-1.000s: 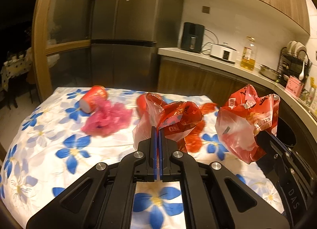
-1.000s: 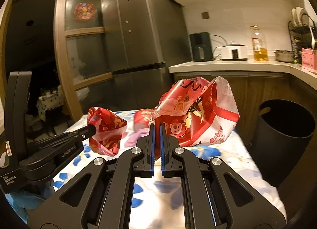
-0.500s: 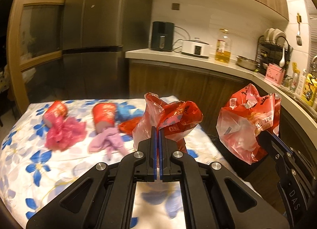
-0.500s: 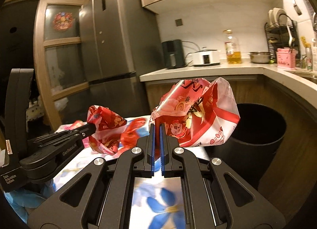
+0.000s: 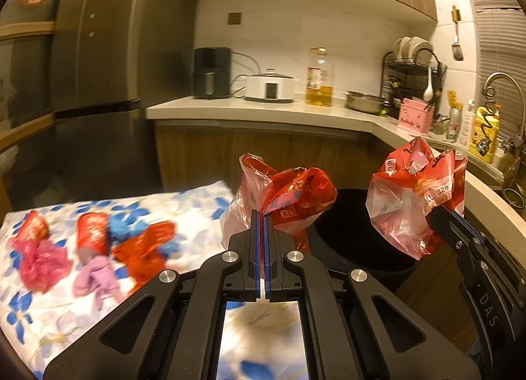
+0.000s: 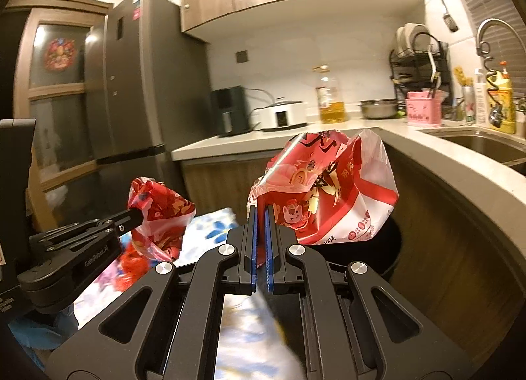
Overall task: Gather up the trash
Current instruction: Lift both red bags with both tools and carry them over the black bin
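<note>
Two black two-finger grippers each pinch a piece of crinkled trash near a round black plastic bin [image 5: 348, 241] beside a curved wood-fronted kitchen counter [image 5: 263, 113]. Largest in view is the tall brushed-steel refrigerator [image 5: 98, 61], then the table under a white cloth printed with blue flowers [image 5: 49, 307]. The left gripper [image 5: 262, 225] has its blue-padded jaws closed on a crumpled red and clear plastic bag [image 5: 282, 199], held just at the bin's near rim. The right gripper [image 6: 260, 222] is clamped on a glossy red and white printed plastic package [image 6: 328, 192], puffed and creased, hanging over the bin's opening [image 6: 391, 248]. Each tool shows in the other's camera: the right one [image 5: 440, 215] with its package [image 5: 414, 199], the left one [image 6: 131, 215] with its bag [image 6: 161, 212]. On the cloth lie two red paper cups [image 5: 93, 232] on their sides, a bunched pink plastic wad [image 5: 42, 258], a limp pale pink glove-like piece [image 5: 95, 281] and a wrinkled red wrapper [image 5: 144, 251], all blurred.
</note>
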Demonstrator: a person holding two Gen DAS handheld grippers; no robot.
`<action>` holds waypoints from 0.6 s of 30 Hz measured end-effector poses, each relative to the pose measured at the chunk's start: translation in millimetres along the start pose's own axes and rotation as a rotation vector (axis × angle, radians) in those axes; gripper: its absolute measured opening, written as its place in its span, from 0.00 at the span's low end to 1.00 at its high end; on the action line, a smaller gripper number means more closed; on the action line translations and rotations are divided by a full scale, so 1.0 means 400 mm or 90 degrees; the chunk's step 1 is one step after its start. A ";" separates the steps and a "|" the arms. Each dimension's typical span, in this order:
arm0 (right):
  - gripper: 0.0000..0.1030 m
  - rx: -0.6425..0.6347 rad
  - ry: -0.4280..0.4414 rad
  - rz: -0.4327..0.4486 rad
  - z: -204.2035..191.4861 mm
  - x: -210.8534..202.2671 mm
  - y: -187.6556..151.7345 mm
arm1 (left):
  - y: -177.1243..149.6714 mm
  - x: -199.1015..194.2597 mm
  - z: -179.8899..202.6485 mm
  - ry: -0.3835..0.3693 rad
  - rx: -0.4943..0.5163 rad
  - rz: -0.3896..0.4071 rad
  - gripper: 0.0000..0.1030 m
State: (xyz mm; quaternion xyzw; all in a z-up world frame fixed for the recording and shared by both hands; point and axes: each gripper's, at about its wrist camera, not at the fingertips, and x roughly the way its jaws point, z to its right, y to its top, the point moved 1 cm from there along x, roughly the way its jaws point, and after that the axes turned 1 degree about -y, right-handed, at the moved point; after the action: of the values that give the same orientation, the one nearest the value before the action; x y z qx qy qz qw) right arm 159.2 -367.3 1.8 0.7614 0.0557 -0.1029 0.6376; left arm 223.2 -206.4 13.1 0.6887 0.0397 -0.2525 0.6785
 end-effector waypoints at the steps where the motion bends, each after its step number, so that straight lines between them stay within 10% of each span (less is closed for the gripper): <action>1: 0.04 0.000 -0.007 0.001 0.015 0.005 0.004 | 0.004 0.007 0.010 -0.006 0.001 0.001 0.01; 18: 0.04 -0.006 -0.035 -0.019 0.103 0.097 0.010 | 0.045 0.138 0.150 -0.095 0.027 0.033 0.01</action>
State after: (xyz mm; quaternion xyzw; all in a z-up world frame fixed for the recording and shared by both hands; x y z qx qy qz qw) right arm 194.0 -410.3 -10.1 0.7544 0.0499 -0.1327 0.6409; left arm 260.6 -280.8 10.2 0.6829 -0.0344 -0.2860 0.6713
